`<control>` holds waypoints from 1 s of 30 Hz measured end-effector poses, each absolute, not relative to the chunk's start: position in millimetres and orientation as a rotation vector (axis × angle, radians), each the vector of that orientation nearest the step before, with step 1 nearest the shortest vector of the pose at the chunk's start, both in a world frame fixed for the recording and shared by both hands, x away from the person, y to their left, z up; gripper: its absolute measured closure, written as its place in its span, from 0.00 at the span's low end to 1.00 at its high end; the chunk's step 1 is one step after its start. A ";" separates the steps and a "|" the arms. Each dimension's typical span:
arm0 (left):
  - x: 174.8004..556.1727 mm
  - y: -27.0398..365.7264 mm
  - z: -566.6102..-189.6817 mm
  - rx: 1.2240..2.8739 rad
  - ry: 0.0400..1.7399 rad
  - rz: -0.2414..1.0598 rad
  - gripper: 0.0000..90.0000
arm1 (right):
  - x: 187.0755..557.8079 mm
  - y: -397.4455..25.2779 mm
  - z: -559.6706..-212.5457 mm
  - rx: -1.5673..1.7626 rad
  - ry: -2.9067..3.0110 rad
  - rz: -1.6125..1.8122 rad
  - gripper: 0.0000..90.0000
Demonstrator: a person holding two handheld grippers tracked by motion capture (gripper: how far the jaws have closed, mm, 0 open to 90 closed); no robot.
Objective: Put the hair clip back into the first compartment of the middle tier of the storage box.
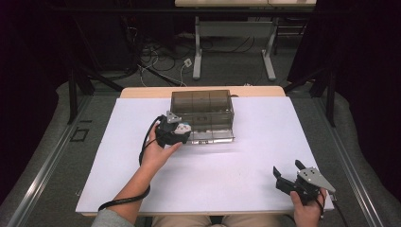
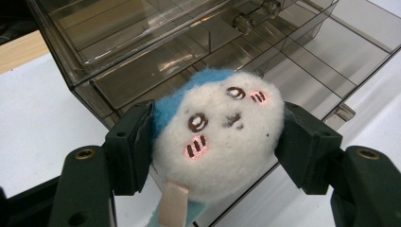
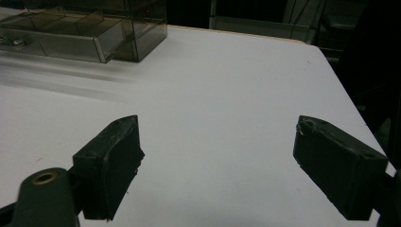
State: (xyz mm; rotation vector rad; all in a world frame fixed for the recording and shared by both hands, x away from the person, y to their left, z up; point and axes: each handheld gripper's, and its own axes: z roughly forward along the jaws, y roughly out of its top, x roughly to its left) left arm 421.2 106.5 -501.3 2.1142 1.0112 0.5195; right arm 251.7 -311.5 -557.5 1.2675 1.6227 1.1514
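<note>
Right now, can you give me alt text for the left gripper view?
A round white plush toy with a blue patch and pink cheeks is clamped between the left gripper's black jaws. Behind it stands a smoky clear plastic drawer box on a white table, its compartmented drawer pulled open.

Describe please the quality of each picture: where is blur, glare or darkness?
High view: the white table is bright, its surroundings dark, and detail is soft. Left gripper view: the plush toy between the left gripper's jaws is sharp, and the clear drawer box behind shows glare streaks. Right gripper view: dim, the right gripper's open jaws are nearly black, and streaky blur lies before the box.
</note>
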 end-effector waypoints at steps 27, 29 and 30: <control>427.0 98.0 -509.2 2.148 1.019 0.520 0.35 | 251.4 -311.7 -557.3 1.270 1.630 1.149 0.17; 426.9 98.3 -508.9 2.144 1.018 0.520 0.34 | 251.6 -311.6 -557.5 1.269 1.624 1.149 0.17; 426.7 98.2 -508.7 2.140 1.019 0.516 0.34 | 251.6 -311.7 -557.5 1.269 1.625 1.149 0.17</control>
